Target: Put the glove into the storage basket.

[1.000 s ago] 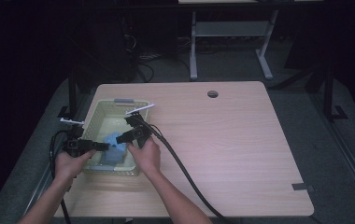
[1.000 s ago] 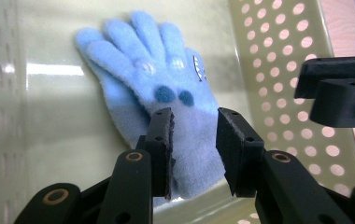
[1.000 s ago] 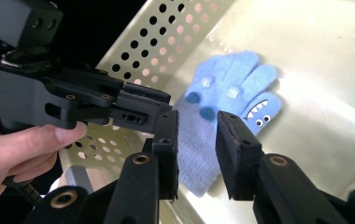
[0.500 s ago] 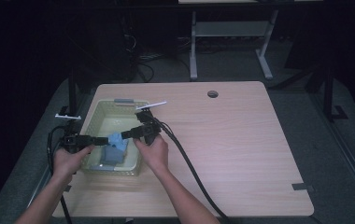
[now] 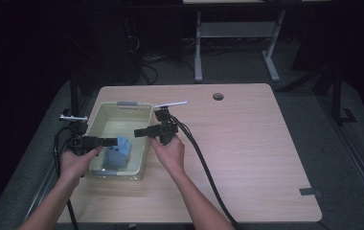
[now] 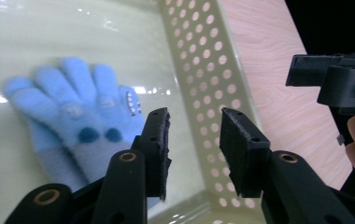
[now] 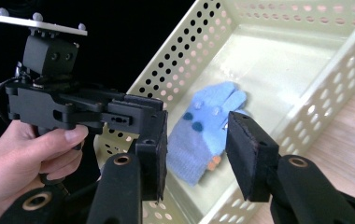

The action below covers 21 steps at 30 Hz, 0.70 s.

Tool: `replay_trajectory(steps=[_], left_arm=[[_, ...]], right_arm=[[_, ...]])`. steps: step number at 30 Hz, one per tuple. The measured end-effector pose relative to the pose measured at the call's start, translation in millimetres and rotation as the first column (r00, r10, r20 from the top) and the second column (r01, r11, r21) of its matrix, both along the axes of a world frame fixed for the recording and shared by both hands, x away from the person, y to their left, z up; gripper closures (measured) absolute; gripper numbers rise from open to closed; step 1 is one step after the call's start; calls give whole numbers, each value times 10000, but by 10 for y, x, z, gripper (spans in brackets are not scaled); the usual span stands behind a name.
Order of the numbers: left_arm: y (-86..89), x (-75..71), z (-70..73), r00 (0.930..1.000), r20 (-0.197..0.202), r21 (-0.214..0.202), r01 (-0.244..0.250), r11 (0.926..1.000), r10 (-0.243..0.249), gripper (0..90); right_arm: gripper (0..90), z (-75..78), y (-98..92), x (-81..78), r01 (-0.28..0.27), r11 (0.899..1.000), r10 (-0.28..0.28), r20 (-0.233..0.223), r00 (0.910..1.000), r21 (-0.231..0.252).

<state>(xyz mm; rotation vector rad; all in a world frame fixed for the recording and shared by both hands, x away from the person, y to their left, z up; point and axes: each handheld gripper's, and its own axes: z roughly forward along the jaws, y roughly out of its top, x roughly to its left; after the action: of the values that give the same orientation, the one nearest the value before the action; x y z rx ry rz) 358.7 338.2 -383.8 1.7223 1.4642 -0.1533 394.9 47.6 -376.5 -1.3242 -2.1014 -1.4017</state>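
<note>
A pale yellow perforated basket (image 5: 104, 112) stands at the table's left. A light blue knitted glove (image 5: 118, 153) lies flat on its floor, also seen as the glove (image 6: 73, 116) and the glove (image 7: 210, 114). My left gripper (image 5: 111, 141) hovers over the basket's left side, just above the glove. Its jaws have just been opening, and in the left gripper view the left gripper (image 6: 194, 128) holds nothing. My right gripper (image 5: 139, 132) sits over the basket's right wall. Its jaws have also just been opening, and the right gripper (image 7: 196, 128) is open and empty above the glove.
The wooden table (image 5: 252, 143) stretches to the right of the basket, with a round cable hole (image 5: 218, 96) near its far edge and a bit of tape (image 5: 309, 192) at the front right. Black cables (image 5: 204, 167) trail from the right gripper across the table.
The two grippers have drawn apart, the right one moving right towards the basket's wall. The glove, earlier bunched between them, now lies flat on the basket floor with both jaws off it.
</note>
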Motion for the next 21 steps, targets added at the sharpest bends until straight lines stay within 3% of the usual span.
replay_trajectory(steps=[7,14,21], left_arm=[[-65,-8,50,9999,142,-460,74,9989,-67,579],[-148,-3,67,9992,309,-424,274,9987,-261,532],[-305,-23,133,9963,658,-543,597,9967,-561,432]], right_arm=[[546,-3,-137,14,62,9996,-61,-40,10000,266],[511,-16,-317,20,273,9989,-271,-61,9996,372],[466,6,-489,2,439,9975,-440,-2,9990,550]])
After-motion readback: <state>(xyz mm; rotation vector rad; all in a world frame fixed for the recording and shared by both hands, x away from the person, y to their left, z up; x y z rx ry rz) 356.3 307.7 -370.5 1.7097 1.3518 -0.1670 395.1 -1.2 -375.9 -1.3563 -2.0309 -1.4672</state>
